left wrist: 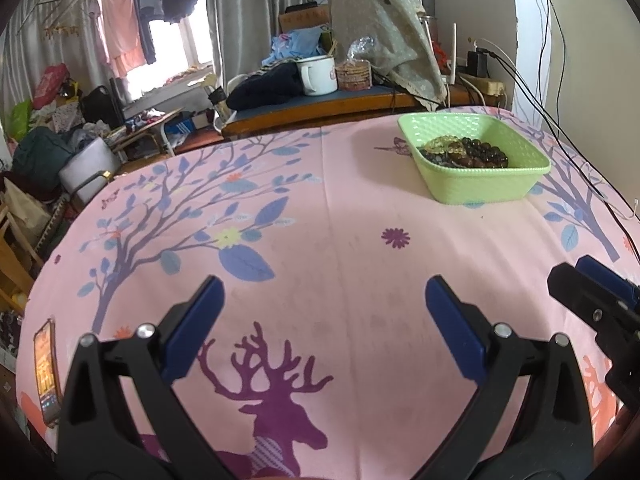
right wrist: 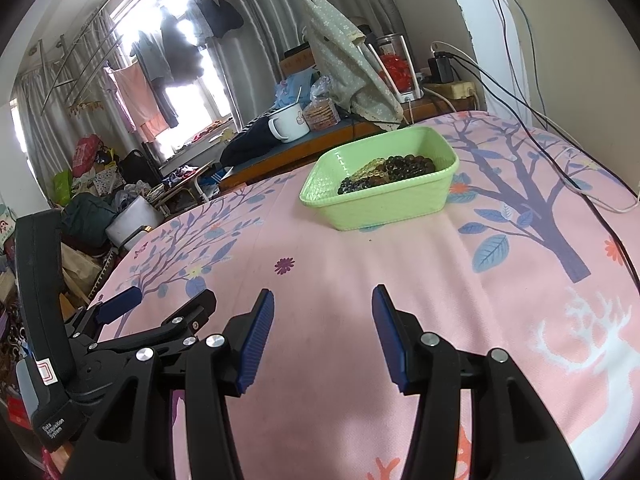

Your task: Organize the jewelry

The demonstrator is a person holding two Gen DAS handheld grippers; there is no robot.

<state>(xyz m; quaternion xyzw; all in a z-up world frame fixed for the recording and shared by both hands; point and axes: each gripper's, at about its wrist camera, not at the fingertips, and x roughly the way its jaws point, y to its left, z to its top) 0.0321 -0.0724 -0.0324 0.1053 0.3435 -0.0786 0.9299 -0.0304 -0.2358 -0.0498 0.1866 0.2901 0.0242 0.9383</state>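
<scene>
The left gripper hangs low over the pink cloth with its two blue pads spread wide and nothing between them; the right gripper sits just to its right, likewise released and empty, its jaws a little narrower. Both point forward along the cloth, side by side and near each other — a resting stance, I judge, that keeps either one free to reach ahead. Ahead of both, and to the right of the left gripper, stands one green basket, well apart from the fingertips. The jewelry lies inside it: beaded bracelets heaped together against the far side. I make out one of pale yellow beads, one of dark brown and one of darker, bluish beads, though the pile overlaps and there may be more. No jewelry shows loose on the cloth in either view, so the things already lie gathered in the basket — which would suit a finished sorting, or equally a heap waiting to be laid out. Off to the left gripper's near left, one phone lies at the cloth's edge.
</scene>
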